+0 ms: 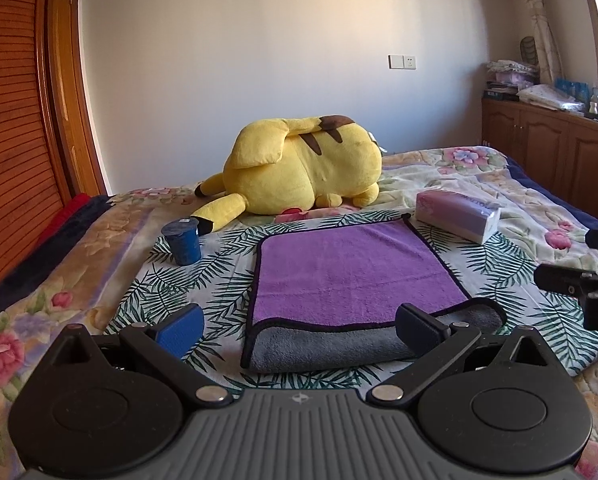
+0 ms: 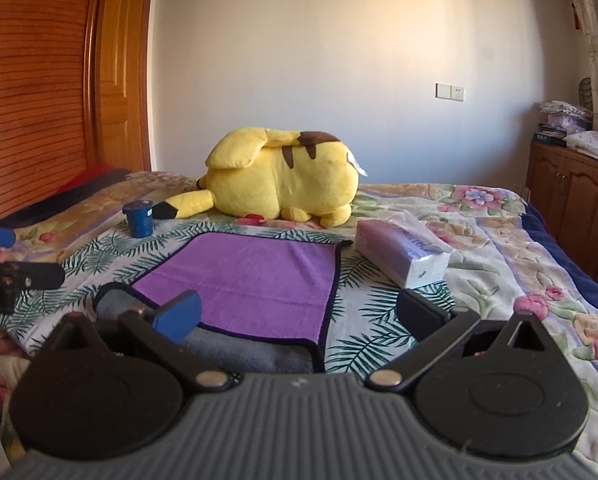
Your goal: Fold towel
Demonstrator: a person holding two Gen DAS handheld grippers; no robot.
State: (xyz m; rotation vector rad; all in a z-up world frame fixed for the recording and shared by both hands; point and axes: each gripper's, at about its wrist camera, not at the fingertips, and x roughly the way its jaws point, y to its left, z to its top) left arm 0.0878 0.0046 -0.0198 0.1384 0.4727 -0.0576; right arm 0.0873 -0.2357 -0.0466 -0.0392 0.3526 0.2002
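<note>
Towel, purple with a grey underside showing at its near edge, lies flat on the leaf-print cloth on the bed. From the left wrist, the left gripper is spread wide above that edge. From the right wrist, the right gripper is likewise parted; lettering on the tissue pack is unreadable.

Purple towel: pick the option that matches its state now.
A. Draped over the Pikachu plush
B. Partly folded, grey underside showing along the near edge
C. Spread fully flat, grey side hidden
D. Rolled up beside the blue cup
B: the purple towel lies on the leaf-print cloth with a grey band showing along its near edge.
</note>
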